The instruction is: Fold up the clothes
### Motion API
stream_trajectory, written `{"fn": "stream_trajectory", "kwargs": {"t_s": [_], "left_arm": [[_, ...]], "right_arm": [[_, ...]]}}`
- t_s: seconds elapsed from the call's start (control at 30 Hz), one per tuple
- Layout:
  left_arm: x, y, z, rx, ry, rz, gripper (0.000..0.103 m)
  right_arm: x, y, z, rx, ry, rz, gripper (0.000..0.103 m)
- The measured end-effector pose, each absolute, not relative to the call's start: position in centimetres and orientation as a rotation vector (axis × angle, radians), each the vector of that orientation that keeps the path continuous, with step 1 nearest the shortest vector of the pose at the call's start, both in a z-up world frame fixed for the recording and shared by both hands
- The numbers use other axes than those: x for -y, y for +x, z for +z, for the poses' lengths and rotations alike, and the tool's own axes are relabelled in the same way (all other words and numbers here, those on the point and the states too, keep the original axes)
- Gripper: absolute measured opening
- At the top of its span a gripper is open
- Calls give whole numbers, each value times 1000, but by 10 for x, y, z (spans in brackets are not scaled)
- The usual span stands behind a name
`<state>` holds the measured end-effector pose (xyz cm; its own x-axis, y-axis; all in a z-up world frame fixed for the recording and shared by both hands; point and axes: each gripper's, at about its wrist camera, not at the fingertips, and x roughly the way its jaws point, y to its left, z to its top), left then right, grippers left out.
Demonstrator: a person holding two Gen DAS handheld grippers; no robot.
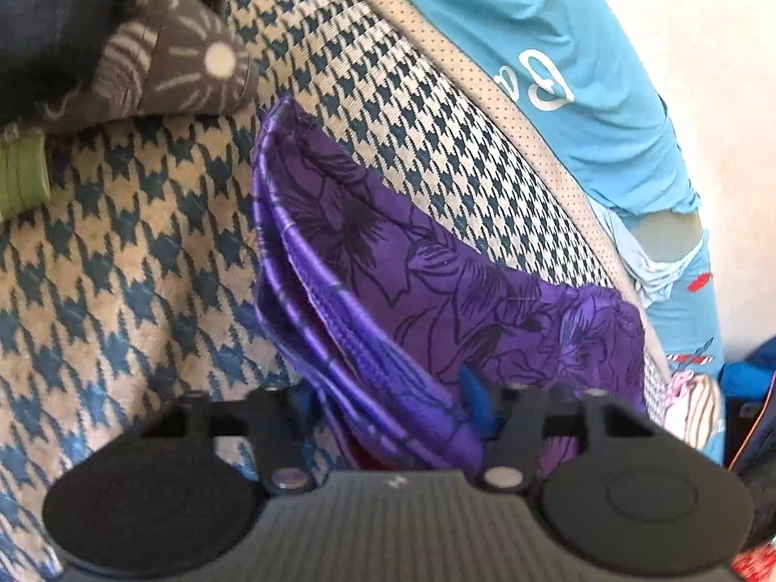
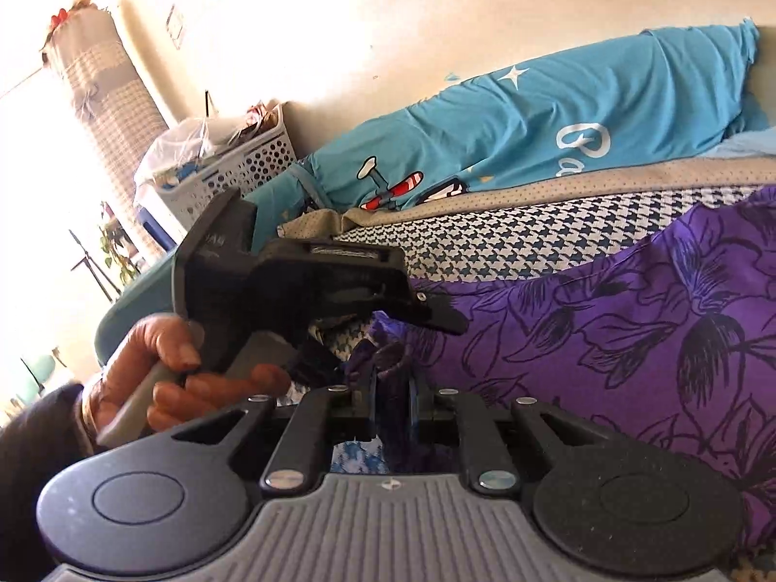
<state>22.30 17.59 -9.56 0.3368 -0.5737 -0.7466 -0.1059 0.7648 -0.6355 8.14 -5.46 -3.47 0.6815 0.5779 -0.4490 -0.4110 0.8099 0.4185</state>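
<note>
A purple garment with dark flower outlines lies folded in layers on a houndstooth-patterned surface. Its stacked near edge runs between the blue pads of my left gripper, which is shut on those layers. In the right wrist view the same purple garment spreads to the right, and my right gripper is shut on a bunched corner of it. A hand holds the left gripper just beyond, its fingers pinching the cloth close to mine.
A light blue cartoon-print cloth lies along the far edge by the wall. A grey-brown patterned cloth and a green item sit at the far left. A white perforated basket stands by the window.
</note>
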Motion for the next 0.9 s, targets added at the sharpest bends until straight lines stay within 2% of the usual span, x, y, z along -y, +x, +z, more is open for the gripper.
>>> {"fn": "stream_trajectory", "kwargs": {"t_s": [0.1,0.17,0.23,0.53,0.63,0.9], "left_arm": [[-174,223,-95,-1210,-647,-316,39],[-175,222,-94,-1212,-646,-310,38],[-176,222,-94,-1217,-653,-306,37],[-175,221,-91,-1235,-666,-286,37],[-174,221,-91,-1242,-666,-283,37],[-174,221,-94,-1262,-674,-267,37]], "right_arm": [[48,79,-37,-602,256,580,15],[44,78,-37,-603,220,593,24],[39,76,-38,-604,183,599,39],[16,59,-47,-600,-40,642,60],[5,50,-54,-592,-130,641,64],[-27,37,-70,-544,-325,618,65]]}}
